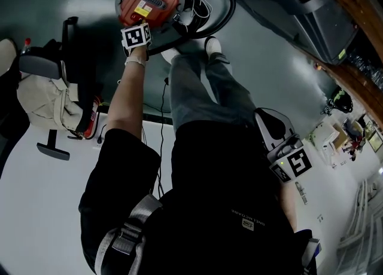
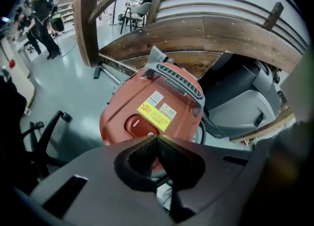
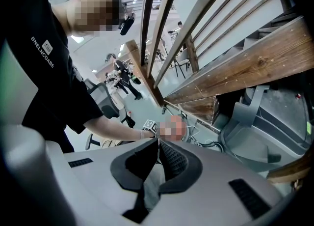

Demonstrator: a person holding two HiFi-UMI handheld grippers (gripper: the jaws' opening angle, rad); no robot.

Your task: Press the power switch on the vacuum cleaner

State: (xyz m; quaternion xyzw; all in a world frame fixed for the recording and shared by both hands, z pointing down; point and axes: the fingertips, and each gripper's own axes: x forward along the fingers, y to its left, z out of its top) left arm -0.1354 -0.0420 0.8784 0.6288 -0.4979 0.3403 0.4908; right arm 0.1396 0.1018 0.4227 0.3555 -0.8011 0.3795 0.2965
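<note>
Left gripper (image 2: 157, 139), jaws closed, over vacuum cleaner (image 2: 147, 97) — hose (image 1: 222, 11) beside; right gripper (image 3: 158, 142) closed too, empty.

power switch (image 2: 140, 125) | lower edge hidden | behind left hand-held gripper (image 2: 157, 138)

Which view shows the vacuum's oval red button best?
Left gripper view: the oval button shows plainly on the vacuum cleaner, just past the shut left hand-held gripper. Head view shows the vacuum from above, but not the button. Right gripper view: the vacuum is far off and blurred.
</note>
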